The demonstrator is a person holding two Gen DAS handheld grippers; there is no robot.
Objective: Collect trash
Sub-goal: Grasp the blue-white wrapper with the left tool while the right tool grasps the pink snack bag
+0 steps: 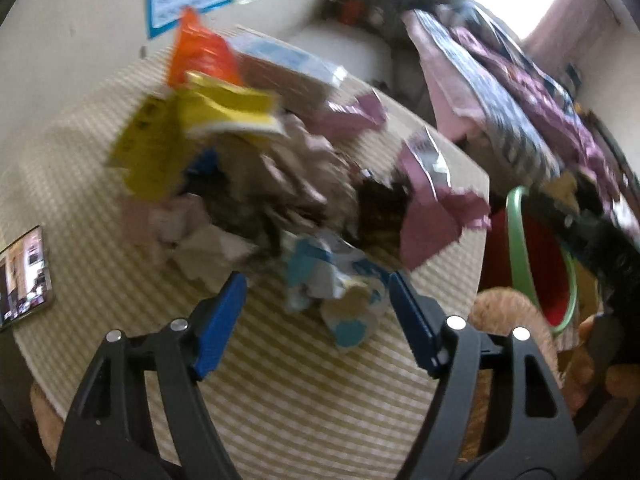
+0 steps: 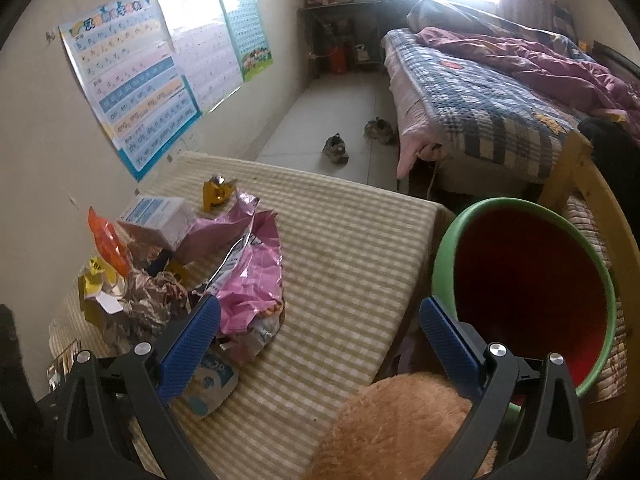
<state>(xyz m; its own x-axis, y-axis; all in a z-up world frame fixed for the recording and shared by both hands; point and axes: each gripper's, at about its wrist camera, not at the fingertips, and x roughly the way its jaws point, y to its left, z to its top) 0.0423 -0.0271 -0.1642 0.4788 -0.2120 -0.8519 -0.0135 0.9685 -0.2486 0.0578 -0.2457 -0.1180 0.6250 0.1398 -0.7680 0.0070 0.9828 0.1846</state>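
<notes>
A heap of trash lies on the table with the striped cloth point(image 1: 280, 380): a pink foil bag point(image 2: 252, 280), an orange packet point(image 1: 196, 52), yellow wrappers point(image 1: 160, 148), a small box point(image 2: 156, 216), crumpled paper point(image 1: 288, 176) and a blue-and-white wrapper point(image 1: 344, 292). My left gripper point(image 1: 316, 316) is open and empty, its fingers either side of the blue-and-white wrapper, just above it. My right gripper point(image 2: 320, 340) is open and empty over the table's right edge. A red bin with a green rim point(image 2: 528, 280) stands right of the table; it also shows in the left wrist view point(image 1: 520, 240).
A phone point(image 1: 24, 276) lies at the table's left edge. A tan plush thing point(image 2: 400, 428) sits at the near table corner. A bed with a plaid quilt point(image 2: 500, 100) stands behind the bin. Two shoes point(image 2: 336, 148) lie on the floor. Posters point(image 2: 160, 76) hang on the left wall.
</notes>
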